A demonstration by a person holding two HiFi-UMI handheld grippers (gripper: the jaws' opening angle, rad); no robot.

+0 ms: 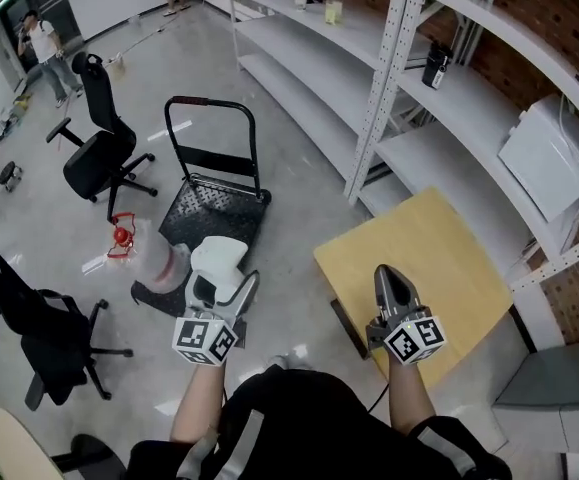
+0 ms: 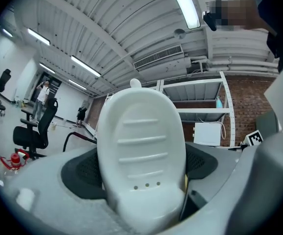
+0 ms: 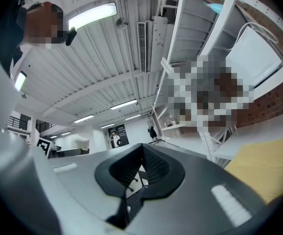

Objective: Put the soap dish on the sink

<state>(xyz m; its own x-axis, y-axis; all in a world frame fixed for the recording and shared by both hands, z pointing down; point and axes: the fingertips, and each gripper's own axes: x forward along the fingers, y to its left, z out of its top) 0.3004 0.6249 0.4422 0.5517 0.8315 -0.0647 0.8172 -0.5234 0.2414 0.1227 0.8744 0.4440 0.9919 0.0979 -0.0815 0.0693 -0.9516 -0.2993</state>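
Note:
A white oval soap dish with ridges and three small drain holes stands upright between the jaws of my left gripper, held above the grey floor. In the left gripper view the soap dish fills the middle, with the left gripper shut on its lower end and a dark pad on each side. My right gripper hangs over the near edge of a yellow table; in its own view the right gripper is shut with nothing in it. No sink shows in any view.
The yellow table stands at the right by white metal shelving that carries a white box. On the floor ahead sit a black platform cart and a red object. Black office chairs stand at the left.

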